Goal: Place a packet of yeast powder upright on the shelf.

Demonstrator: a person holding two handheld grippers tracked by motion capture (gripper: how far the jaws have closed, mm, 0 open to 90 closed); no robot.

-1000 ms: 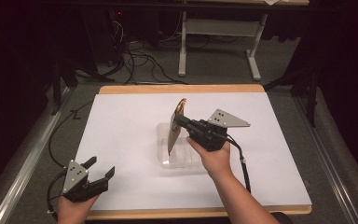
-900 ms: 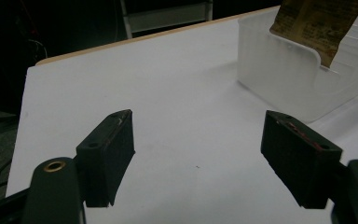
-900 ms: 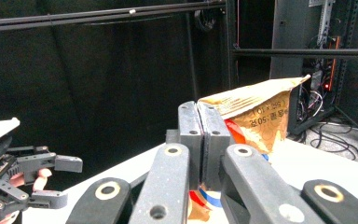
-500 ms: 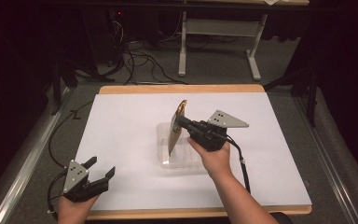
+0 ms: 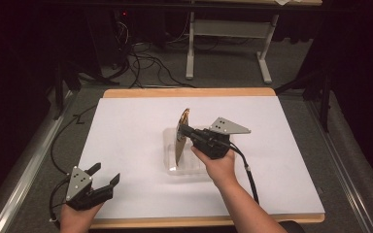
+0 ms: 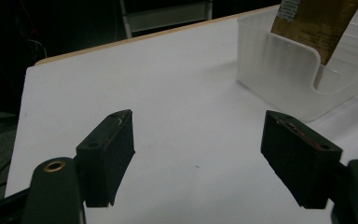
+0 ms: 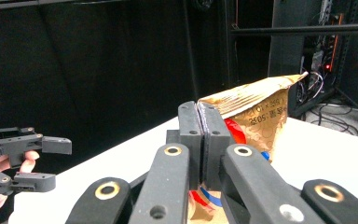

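Nothing has visibly shifted since the earlier frames: both hands sit where they were, and the gold packet stands as it did.

From the high view, the right hand-held gripper [image 5: 188, 130] is clenched on the edge of a gold snack packet [image 5: 181, 141], holding it upright on its lower edge inside a clear plastic tray [image 5: 193, 170] near the middle of the white surface [image 5: 126, 131]. Standing it on edge, I judge, lets it slot into the tray rather than lie flat across it. The left hand-held gripper [image 5: 102, 175] rests at the near left corner of the surface, well apart from the tray, jaws spread and holding nothing; it seems parked out of the way.

In the left gripper view, the two black jaws stand apart over bare white surface, with nothing between them. The clear plastic tray [image 6: 279, 70] lies ahead at the upper right, and the gold snack packet [image 6: 317, 23] rises out of it behind the tray's ribbed wall.

In the right gripper view, the jaws are pressed together with the crimped seal of the gold snack packet [image 7: 256, 112] pinched between them; red and blue print shows just below. The left hand-held gripper [image 7: 51, 156] appears farther off at the left edge, released.
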